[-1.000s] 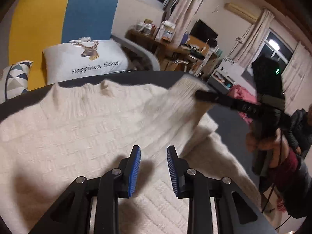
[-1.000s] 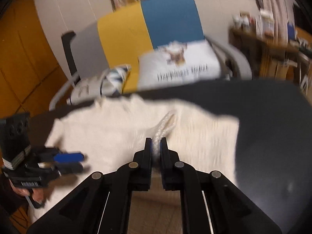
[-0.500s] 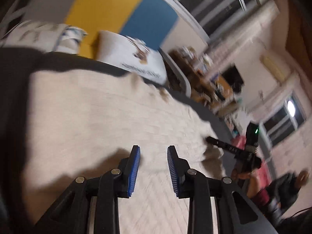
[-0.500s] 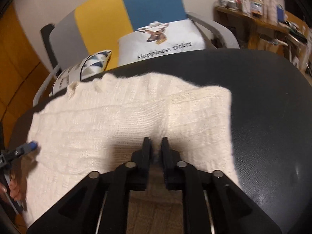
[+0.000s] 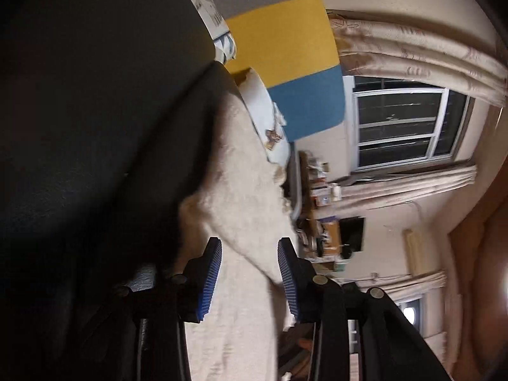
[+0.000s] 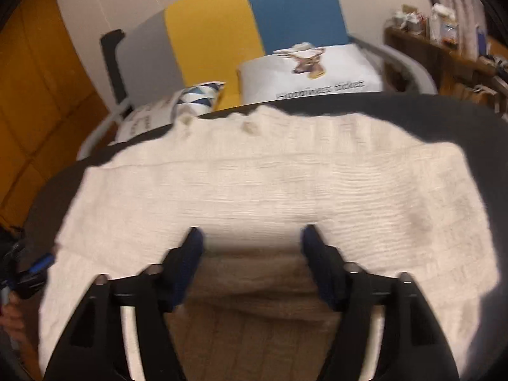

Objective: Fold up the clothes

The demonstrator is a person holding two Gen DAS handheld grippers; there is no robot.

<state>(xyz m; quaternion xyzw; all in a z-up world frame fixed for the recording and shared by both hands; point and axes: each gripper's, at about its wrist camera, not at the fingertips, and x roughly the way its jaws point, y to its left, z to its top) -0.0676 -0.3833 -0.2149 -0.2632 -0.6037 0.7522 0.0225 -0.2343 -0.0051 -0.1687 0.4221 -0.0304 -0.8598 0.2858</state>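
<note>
A cream knitted sweater (image 6: 270,184) lies spread flat on a dark round bench (image 6: 444,111), covering most of its top. Its far edge, with a few small knobs of knit, runs close to the bench rim nearest the sofa.

The right gripper (image 6: 250,231) hangs over the near middle of the sweater, tilted downward. Its fingers (image 6: 190,244) have just been opening and now stand wide apart, with bare knit showing between them; nothing is pinched. Their shadow falls on the fabric directly beneath.

The left gripper (image 5: 249,254) is rolled onto its side, so its view shows the room turned sideways. Its blue-padded fingers (image 5: 209,273) have also just been opening and stand partly apart. A folded corner of the sweater (image 5: 241,197) lies between and just past the tips, but the pads do not press on it. In the right wrist view, this gripper (image 6: 28,273) appears at the left edge of the bench, beside the sweater's left border, with part of a hand (image 6: 11,317) under it.

Behind the bench stands a sofa (image 6: 254,16) with yellow and blue panels. A white cushion (image 6: 311,73) printed with a deer and a line of lettering leans on it, next to a smaller cushion (image 6: 200,95) with blue triangles. A cluttered shelf (image 6: 444,38) runs along the right wall.
</note>
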